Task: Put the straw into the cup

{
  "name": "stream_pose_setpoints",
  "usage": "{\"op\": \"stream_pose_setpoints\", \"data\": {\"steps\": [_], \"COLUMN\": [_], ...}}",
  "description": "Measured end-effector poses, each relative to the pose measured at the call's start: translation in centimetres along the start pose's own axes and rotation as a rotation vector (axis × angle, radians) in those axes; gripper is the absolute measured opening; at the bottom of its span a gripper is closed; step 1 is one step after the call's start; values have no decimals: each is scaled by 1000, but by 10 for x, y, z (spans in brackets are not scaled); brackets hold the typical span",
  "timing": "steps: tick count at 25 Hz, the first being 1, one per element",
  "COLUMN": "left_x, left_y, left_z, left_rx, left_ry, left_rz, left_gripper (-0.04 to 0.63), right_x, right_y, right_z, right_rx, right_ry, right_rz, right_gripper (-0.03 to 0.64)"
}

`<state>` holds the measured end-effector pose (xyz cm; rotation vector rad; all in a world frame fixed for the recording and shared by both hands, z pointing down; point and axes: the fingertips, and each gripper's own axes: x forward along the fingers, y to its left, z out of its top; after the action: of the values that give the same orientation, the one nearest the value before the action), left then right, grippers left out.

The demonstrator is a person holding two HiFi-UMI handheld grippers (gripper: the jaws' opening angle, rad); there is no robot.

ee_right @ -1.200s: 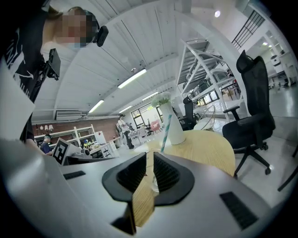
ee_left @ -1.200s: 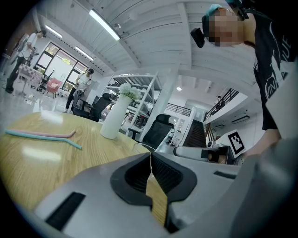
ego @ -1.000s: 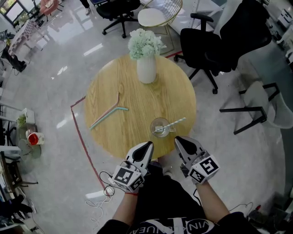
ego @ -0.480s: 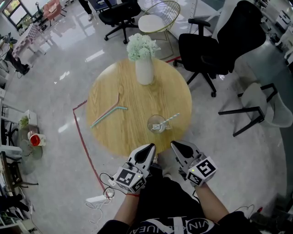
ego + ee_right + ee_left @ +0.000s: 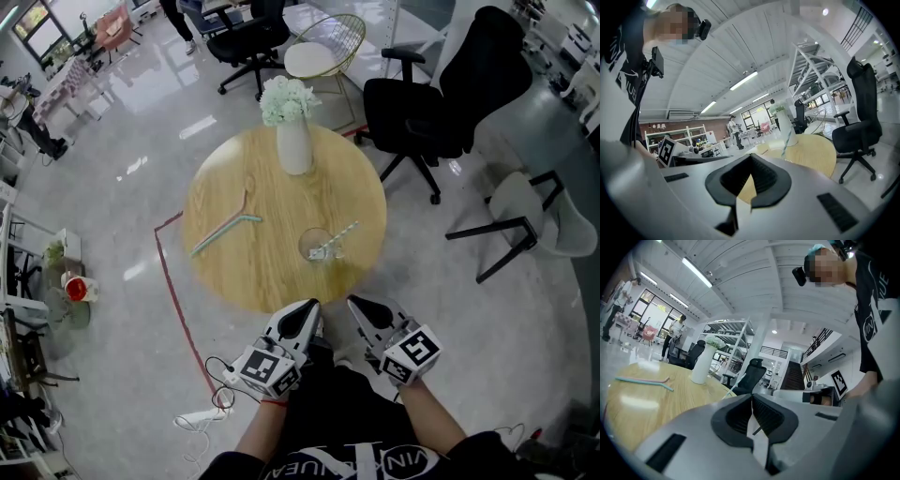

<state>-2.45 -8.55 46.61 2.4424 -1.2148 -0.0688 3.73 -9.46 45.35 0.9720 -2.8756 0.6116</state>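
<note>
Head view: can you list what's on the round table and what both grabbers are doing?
table: round, wooden
vase: white, with flowers, far side
cup: clear, near edge
striped straw: in the cup, leaning right
loose straws: pink and teal, lying left of the cup
left gripper: shut, empty, off the table
right gripper: shut, empty, off the table

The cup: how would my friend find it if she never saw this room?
Find the big round wooden table. The cup stands near its edge closest to the person, far from the white vase of flowers. It is see-through with a straw leaning out, while two other straws lie flat.
</note>
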Motion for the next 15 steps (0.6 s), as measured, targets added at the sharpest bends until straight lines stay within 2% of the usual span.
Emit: {"op": "stream_pose_setpoints", "data": {"steps": [15], "left_x": [-27], "left_y": [-38], "left_z": [19], "left_rx": [-1], "left_ry": [-71], "left_rz": [-11], "left_gripper": [14], "right_x": [-33], "right_y": [40], "right_z": [10], "right_rx": [-41], "right_ry": [-23], "right_rz": [40], "right_gripper": [2]}}
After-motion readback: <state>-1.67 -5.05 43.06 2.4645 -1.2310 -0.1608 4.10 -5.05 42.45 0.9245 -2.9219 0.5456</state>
